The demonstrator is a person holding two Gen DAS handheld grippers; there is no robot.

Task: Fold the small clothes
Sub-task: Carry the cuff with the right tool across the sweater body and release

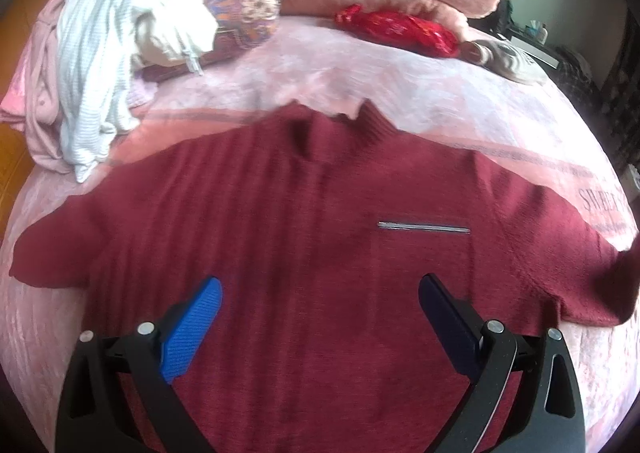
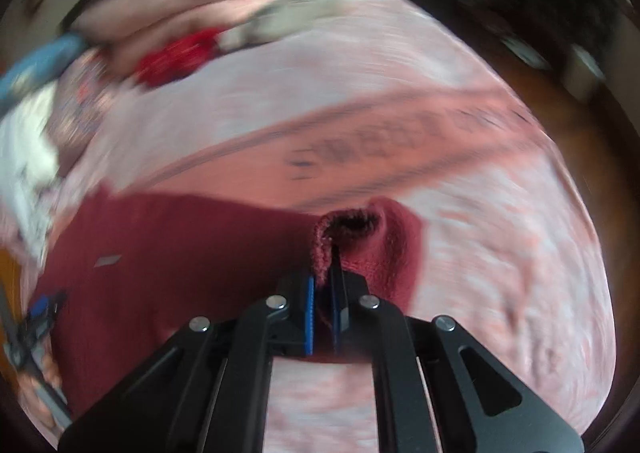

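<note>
Pinched between the right gripper's [image 2: 325, 293] closed fingers, the maroon shirt's [image 1: 320, 233] sleeve cuff [image 2: 360, 237] should fold leftward across the chest; left gripper [image 1: 320, 309] hovers wide open, empty, over the shirt spread on the pink bedspread [image 1: 440, 101].

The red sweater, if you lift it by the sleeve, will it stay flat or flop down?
Probably flop. The red sweater is soft knit, and its sleeve already bunches where the right gripper pinches it. It will likely drag on the fuzzy pink blanket rather than slide.
</note>
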